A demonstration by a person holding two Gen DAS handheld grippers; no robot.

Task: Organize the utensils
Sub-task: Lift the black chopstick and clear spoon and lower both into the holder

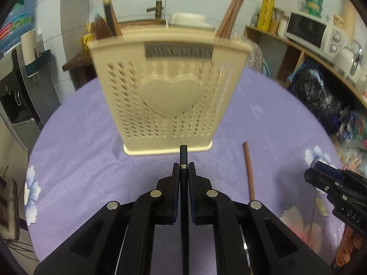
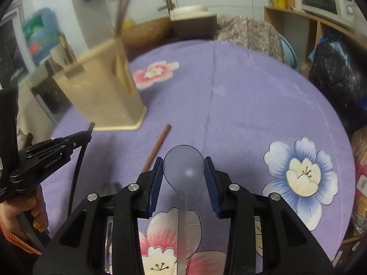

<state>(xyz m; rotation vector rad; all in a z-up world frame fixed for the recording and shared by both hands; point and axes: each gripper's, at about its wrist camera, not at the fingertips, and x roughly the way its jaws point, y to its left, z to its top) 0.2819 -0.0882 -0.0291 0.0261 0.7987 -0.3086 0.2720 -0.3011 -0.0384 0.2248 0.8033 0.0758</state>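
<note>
My left hand-held gripper (image 1: pixel 183 168) is clamped on a thin black chopstick (image 1: pixel 183 153), in front of the holder (image 1: pixel 170 87). Right hand-held gripper (image 2: pixel 183 167) pinches the plastic spoon (image 2: pixel 183 167) by its bowl over the desk (image 2: pixel 240 105). Both look light, stiff and slippery; I'd grip the spoon's handle.

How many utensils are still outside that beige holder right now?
3. A black utensil is pinched in the left claw, a translucent spoon sits between the right claw's pads, and one brown chopstick lies on the purple tablecloth. Others may be hidden.
</note>
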